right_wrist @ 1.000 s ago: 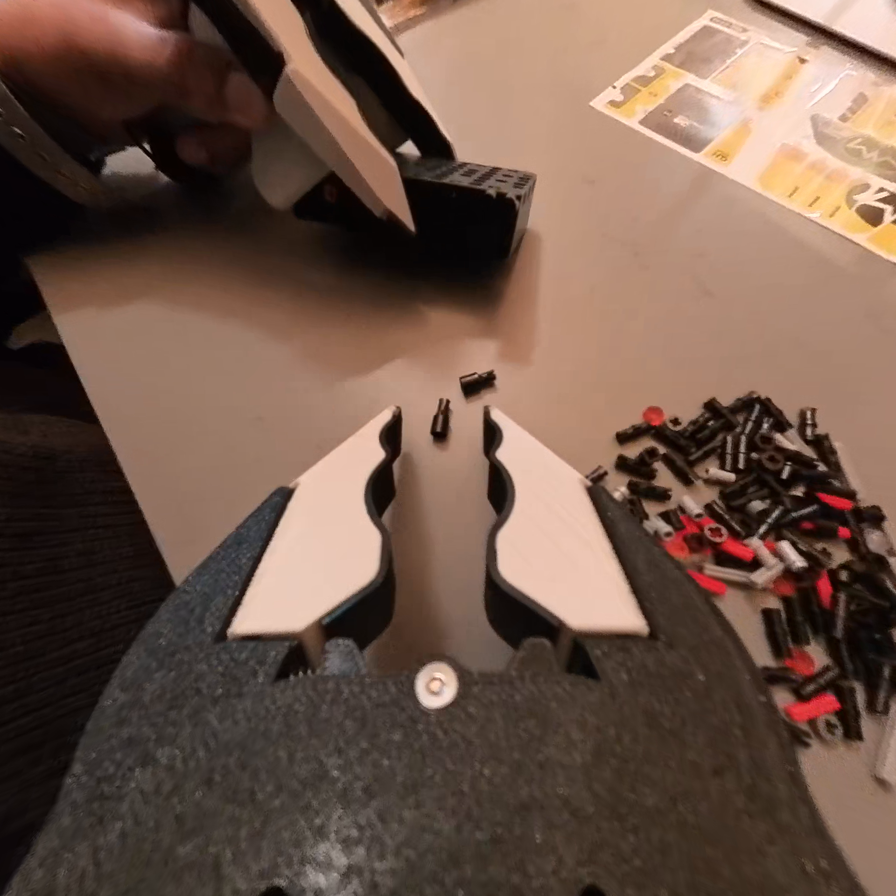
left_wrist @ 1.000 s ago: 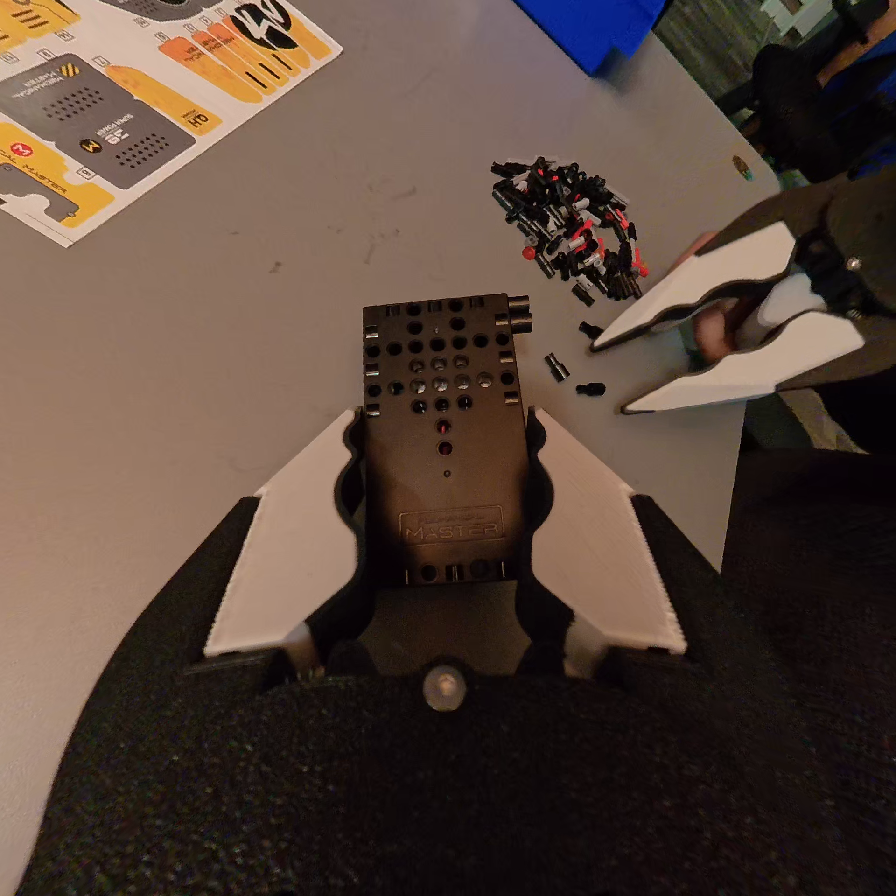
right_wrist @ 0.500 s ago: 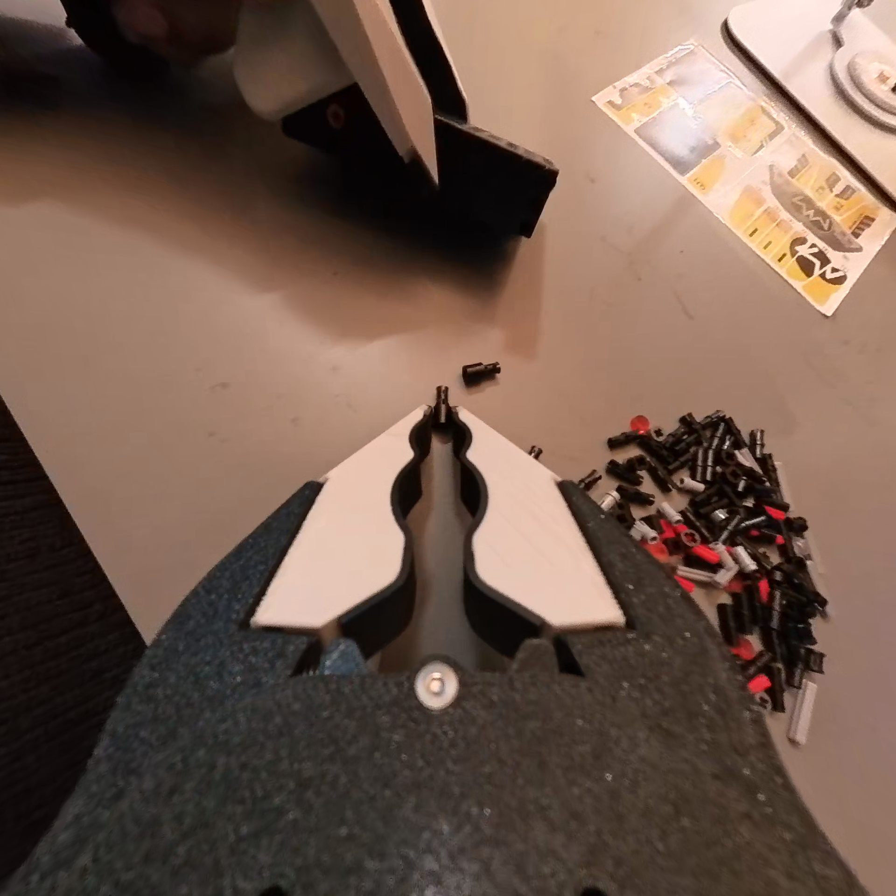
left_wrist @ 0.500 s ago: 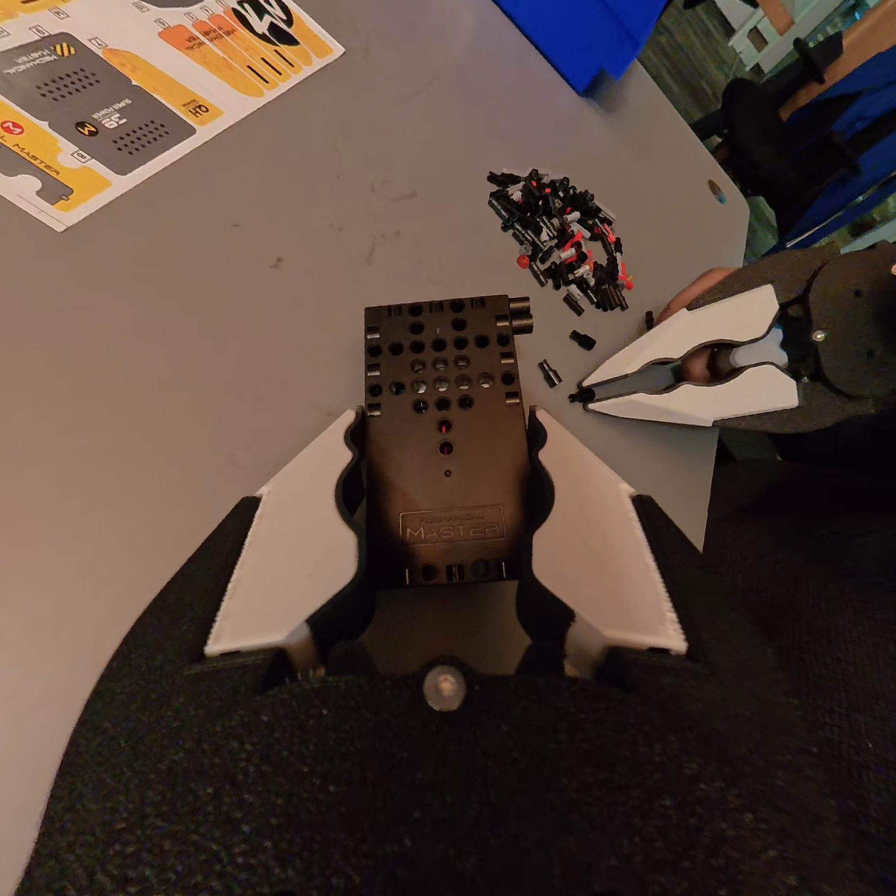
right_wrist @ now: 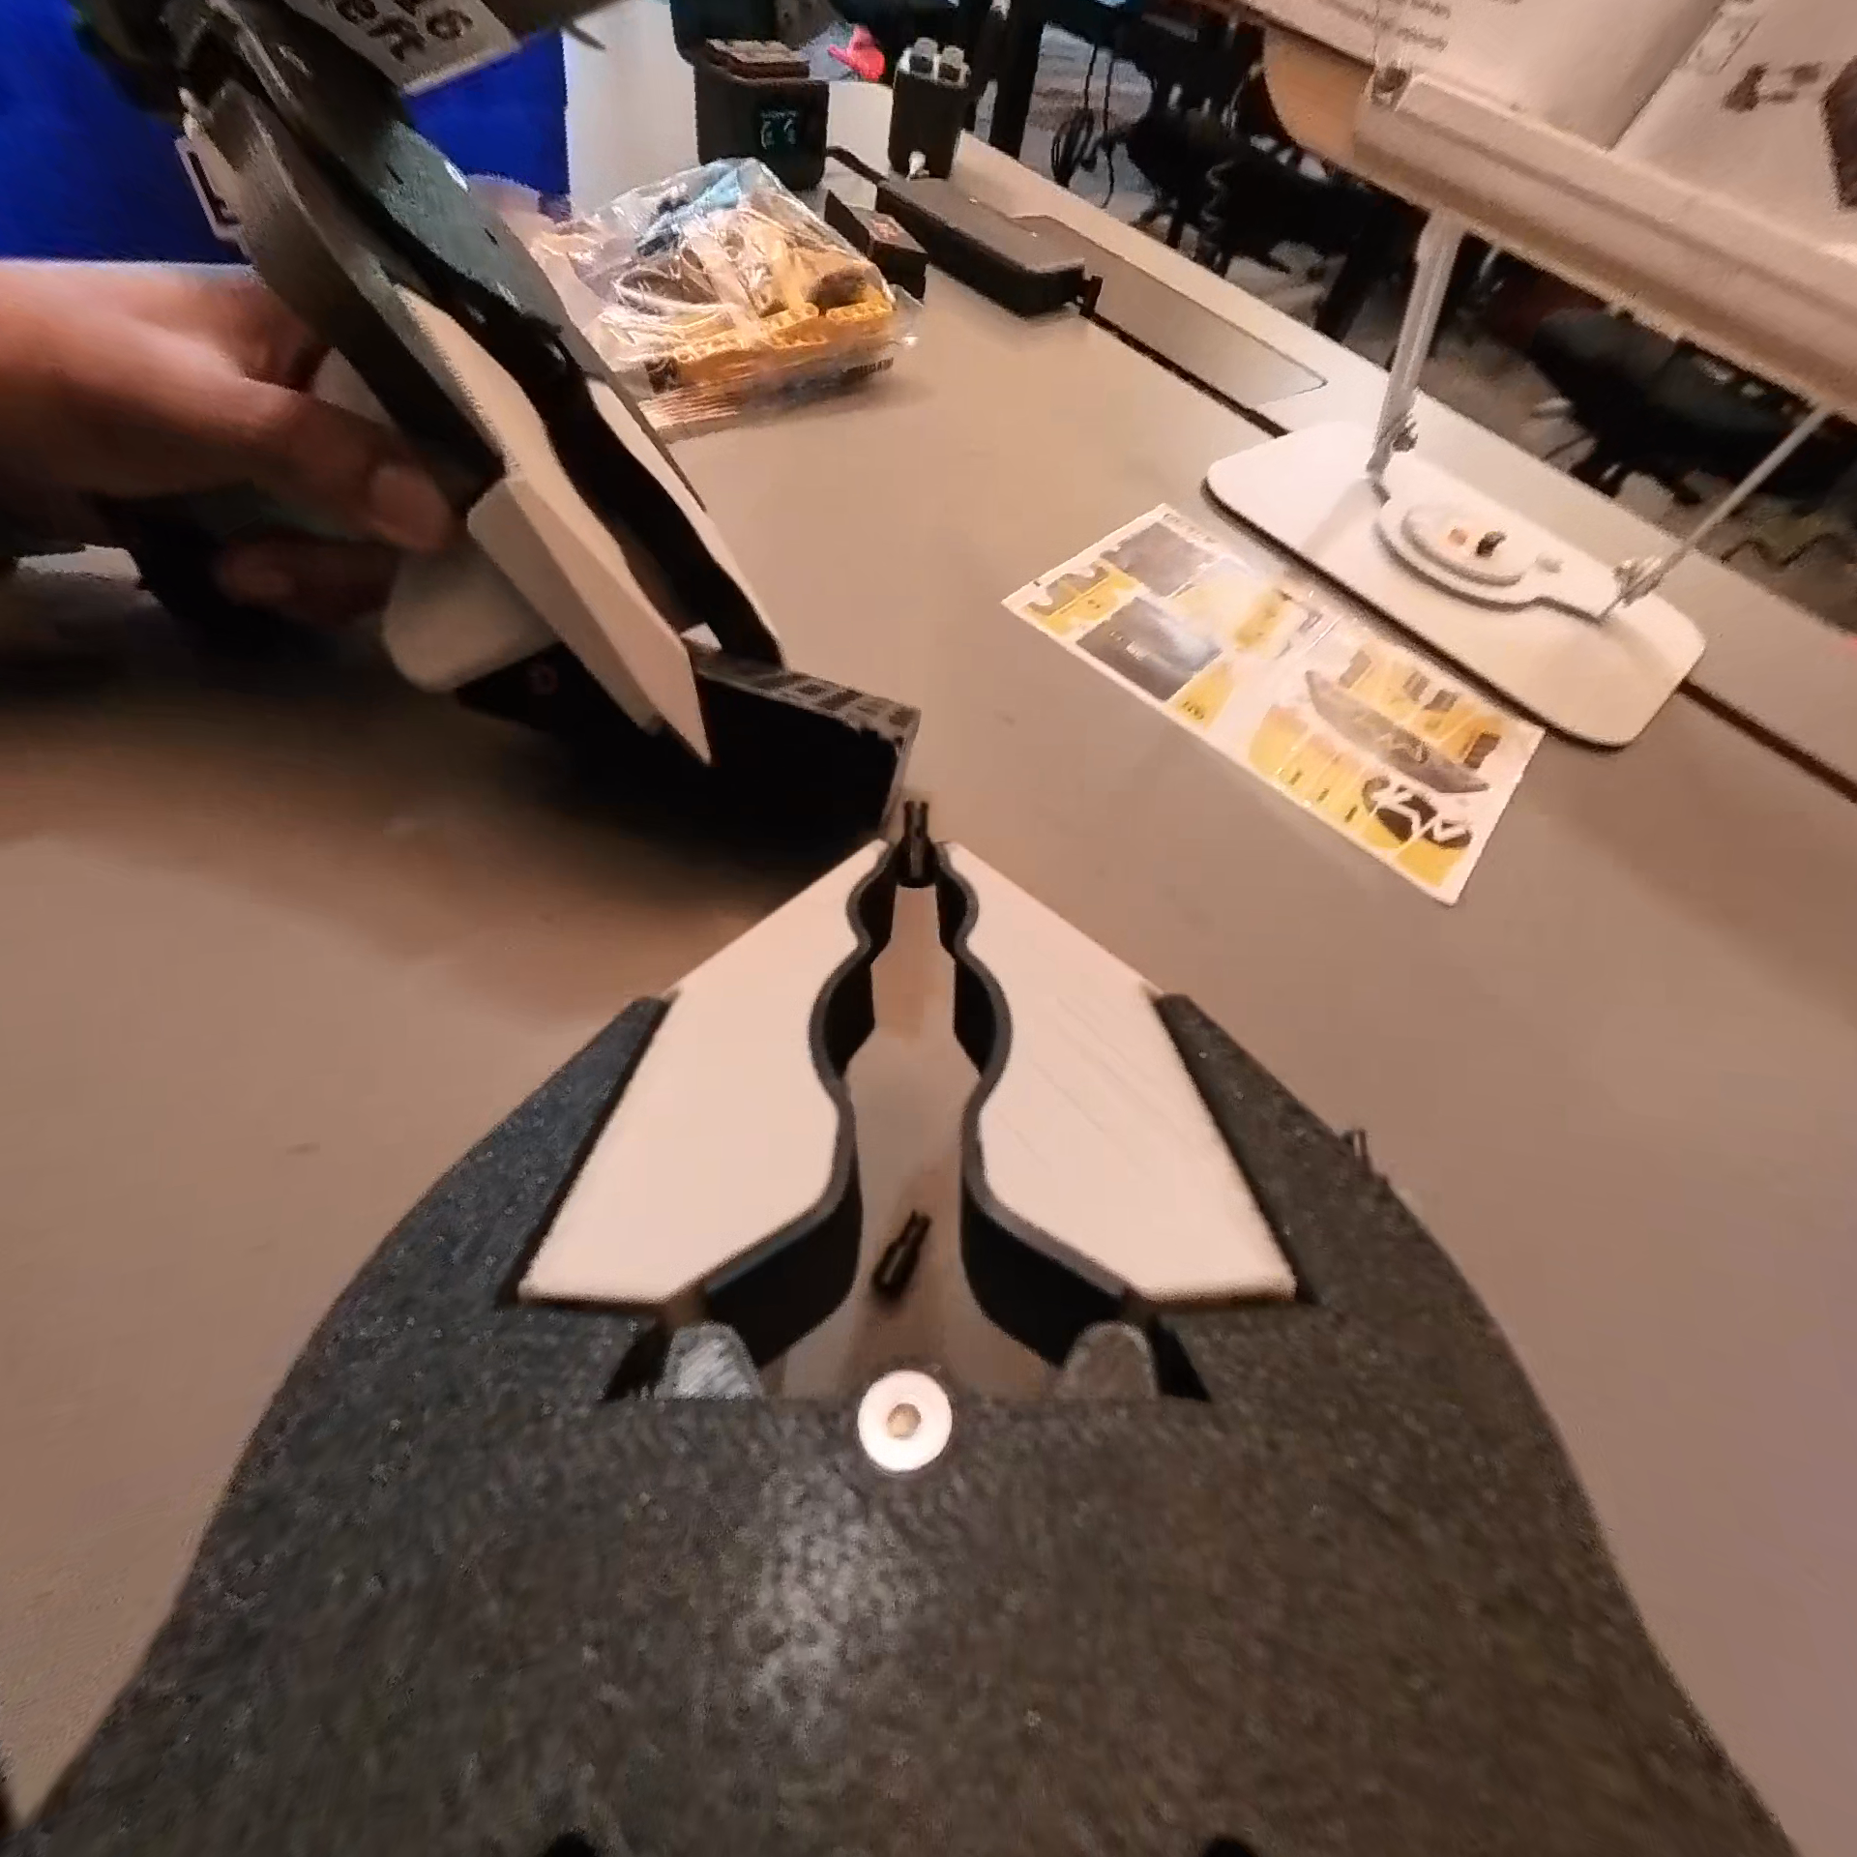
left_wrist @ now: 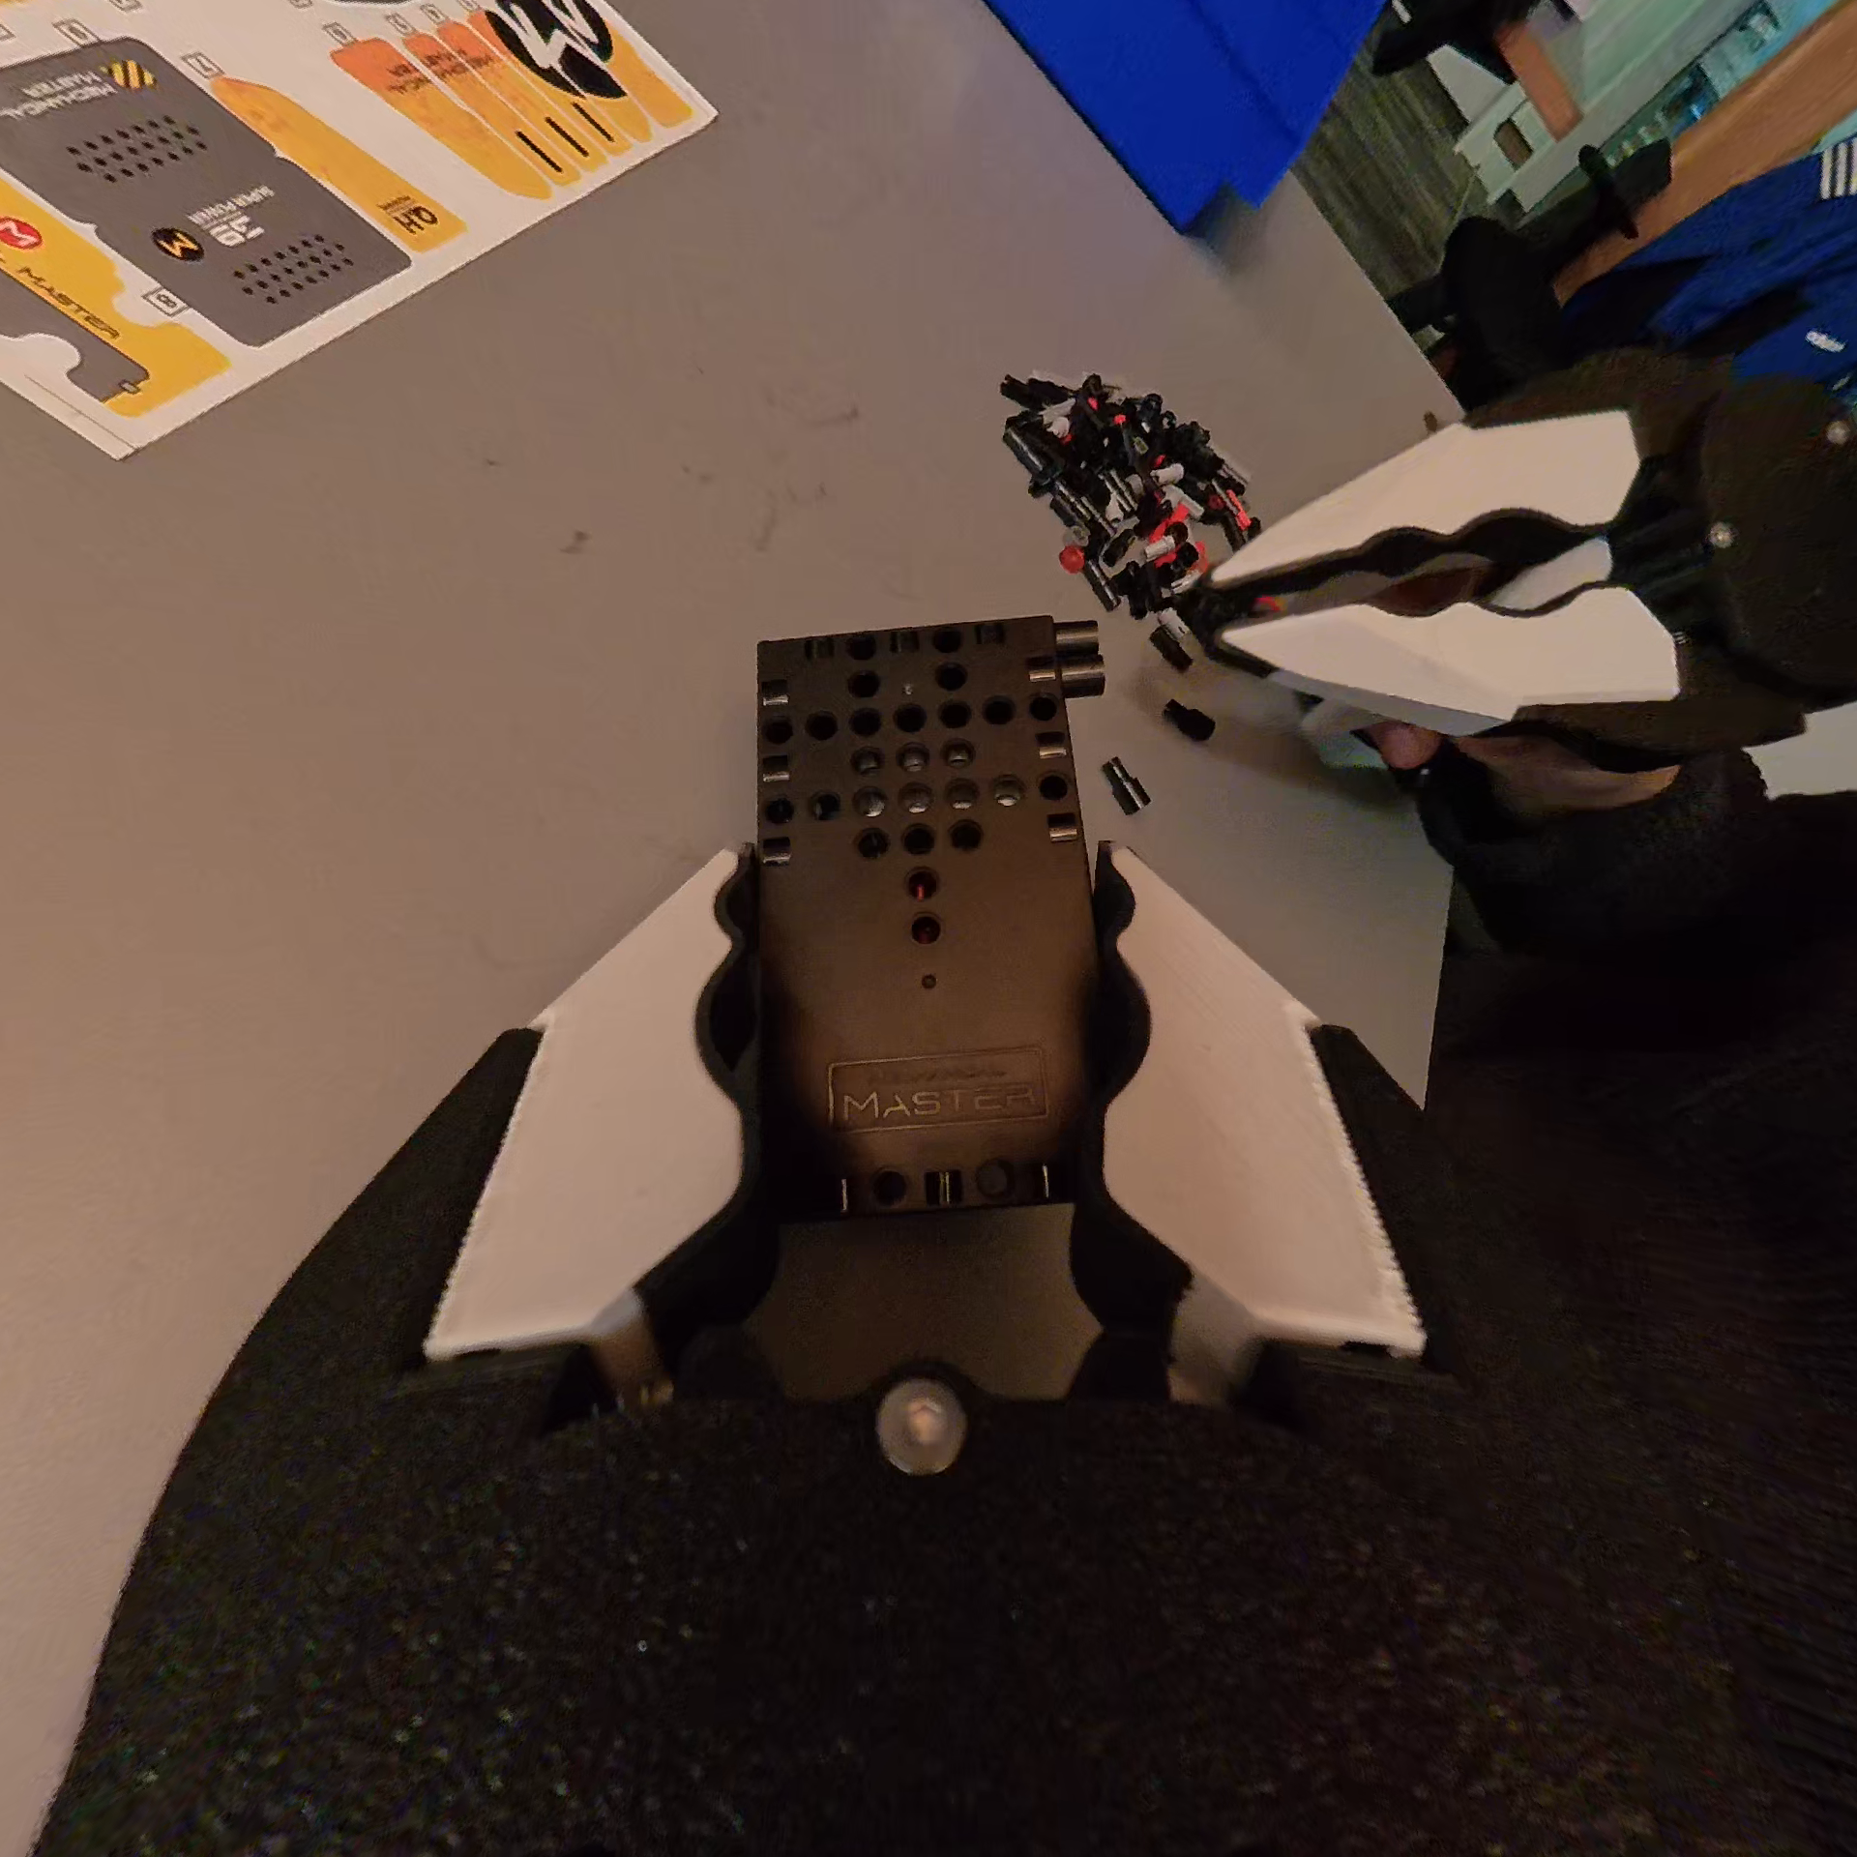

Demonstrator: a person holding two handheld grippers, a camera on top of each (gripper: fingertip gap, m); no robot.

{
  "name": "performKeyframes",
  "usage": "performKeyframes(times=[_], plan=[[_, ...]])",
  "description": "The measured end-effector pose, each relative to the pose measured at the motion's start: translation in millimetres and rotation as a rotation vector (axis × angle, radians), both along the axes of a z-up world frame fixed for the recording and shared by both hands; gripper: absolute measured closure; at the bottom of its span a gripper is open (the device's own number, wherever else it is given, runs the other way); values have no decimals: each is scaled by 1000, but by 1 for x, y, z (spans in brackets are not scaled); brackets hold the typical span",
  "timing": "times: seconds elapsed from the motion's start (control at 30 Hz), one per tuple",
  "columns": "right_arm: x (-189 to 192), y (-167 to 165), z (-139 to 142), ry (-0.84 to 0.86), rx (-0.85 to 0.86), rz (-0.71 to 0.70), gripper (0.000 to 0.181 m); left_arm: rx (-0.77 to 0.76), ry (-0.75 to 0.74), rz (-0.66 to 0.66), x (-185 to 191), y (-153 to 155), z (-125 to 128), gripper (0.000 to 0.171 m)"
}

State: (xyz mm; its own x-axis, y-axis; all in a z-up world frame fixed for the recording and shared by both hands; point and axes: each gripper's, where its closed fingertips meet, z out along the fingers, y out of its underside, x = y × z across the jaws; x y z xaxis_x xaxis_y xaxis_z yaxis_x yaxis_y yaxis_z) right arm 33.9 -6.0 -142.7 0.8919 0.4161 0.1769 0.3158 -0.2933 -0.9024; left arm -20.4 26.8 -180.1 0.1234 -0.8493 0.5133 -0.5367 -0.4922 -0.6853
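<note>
My left gripper [left_wrist: 924, 854] is shut on a black box with many holes in its top [left_wrist: 919, 874], held flat on the grey table [left_wrist: 502, 653]. The box also shows in the right wrist view [right_wrist: 804, 744], held by the left gripper [right_wrist: 643, 653]. My right gripper [right_wrist: 914, 849] is shut on a small black pin [right_wrist: 914, 829], lifted off the table just in front of the box's end. In the left wrist view the right gripper [left_wrist: 1206, 618] hovers beside the box's far right corner, near a pile of small black, red and grey pins [left_wrist: 1125, 482].
Two loose black pins [left_wrist: 1125, 784] lie right of the box. A yellow and grey sticker sheet [left_wrist: 251, 181] lies far left, also in the right wrist view [right_wrist: 1286, 693]. A white stand base [right_wrist: 1457, 573], a clear bag of parts [right_wrist: 724, 291] and a blue bin [left_wrist: 1186, 90] sit farther off.
My right gripper closed on a black pin lying on the table, lifted it and carried it toward the box's end. The left gripper and box stayed still.
</note>
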Motion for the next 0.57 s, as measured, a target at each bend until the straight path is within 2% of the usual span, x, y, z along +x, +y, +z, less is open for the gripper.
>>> performKeyframes(times=[0.2,0.27,0.4,0.57], plan=[[-14,20,24,87,143,26,174,-15,-6,1,0,1,1,105],[-19,16,22,103,137,46,173,-15,-7,1,0,1,1,106],[-16,12,13,32,137,36,174,-17,-8,0,0,0,1,106],[-16,12,15,80,130,46,173,-48,-23,1,0,1,3,106]])
